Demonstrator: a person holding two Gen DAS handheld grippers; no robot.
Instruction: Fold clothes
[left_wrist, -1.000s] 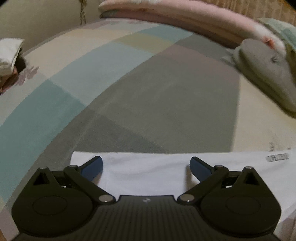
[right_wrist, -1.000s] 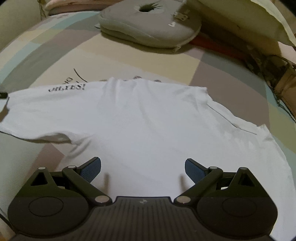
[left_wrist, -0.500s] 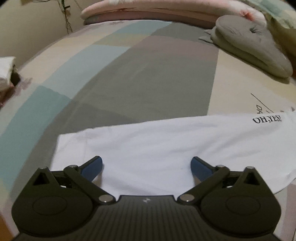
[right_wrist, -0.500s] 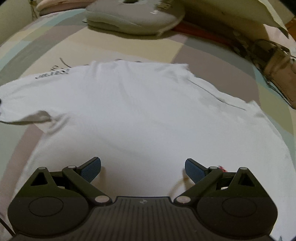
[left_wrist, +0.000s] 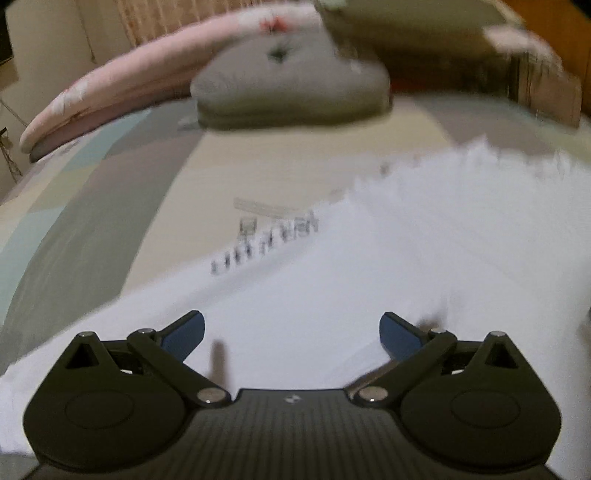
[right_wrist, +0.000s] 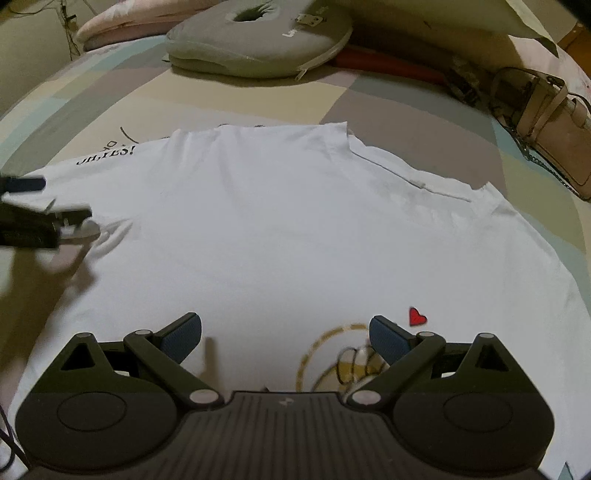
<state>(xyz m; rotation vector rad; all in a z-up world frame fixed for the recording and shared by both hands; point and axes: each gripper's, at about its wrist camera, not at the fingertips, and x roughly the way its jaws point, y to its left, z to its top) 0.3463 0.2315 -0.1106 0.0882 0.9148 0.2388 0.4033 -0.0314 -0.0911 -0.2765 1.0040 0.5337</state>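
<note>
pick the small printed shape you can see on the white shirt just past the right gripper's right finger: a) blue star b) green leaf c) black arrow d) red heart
d: a small red heart sits on the white t-shirt, just beyond the right finger of the open right gripper and beside a gold ring print.

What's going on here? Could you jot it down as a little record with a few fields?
Surface: patchwork bedspread
Garment: white T-shirt spread flat, with black lettering and a red heart
Left claw: open, over the shirt; view blurred
Right claw: open, over the shirt's near part
Nearby: grey cushion, pink blanket, beige handbag
Folding: no fold visible yet
</note>
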